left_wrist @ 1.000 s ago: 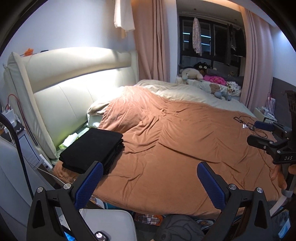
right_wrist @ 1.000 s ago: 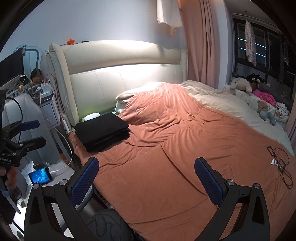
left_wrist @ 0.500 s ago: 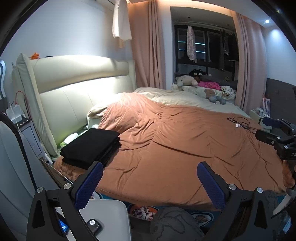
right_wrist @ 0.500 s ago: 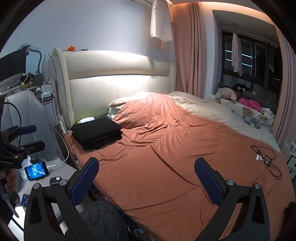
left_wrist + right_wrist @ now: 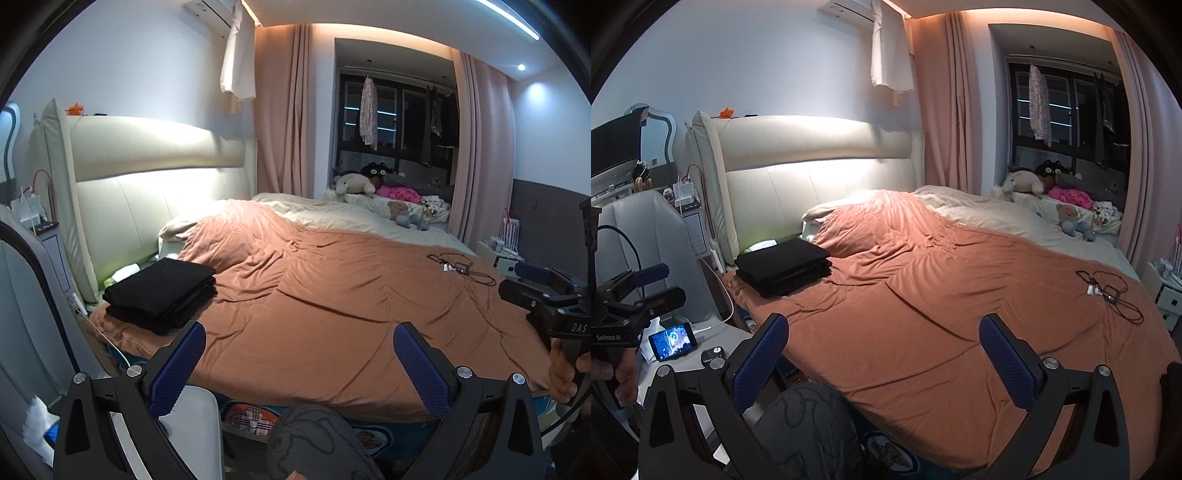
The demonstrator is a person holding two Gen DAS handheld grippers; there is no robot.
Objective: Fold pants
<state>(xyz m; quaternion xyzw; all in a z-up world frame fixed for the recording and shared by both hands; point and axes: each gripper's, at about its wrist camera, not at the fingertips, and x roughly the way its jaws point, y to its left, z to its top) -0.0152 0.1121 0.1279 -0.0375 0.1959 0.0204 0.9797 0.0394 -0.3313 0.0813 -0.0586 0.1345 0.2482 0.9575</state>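
Black pants point(image 5: 160, 290) lie folded in a neat stack on the near left corner of the bed, beside the headboard; in the right wrist view the same pants point(image 5: 783, 266) rest on the orange blanket. My left gripper point(image 5: 297, 363) is open and empty, held back from the bed's near edge. My right gripper point(image 5: 882, 356) is also open with nothing between its blue pads. Each gripper shows at the edge of the other's view, held by a hand.
An orange blanket point(image 5: 332, 306) covers the bed. A black cable point(image 5: 1108, 291) lies on its right side. Stuffed toys point(image 5: 354, 182) sit at the far end. A phone point(image 5: 673, 339) rests on a white side table at left. A person's knee point(image 5: 809, 424) is below.
Both grippers have drawn back and tilted up from the bed, so the pants stack and blanket look farther away. The pants have not moved.
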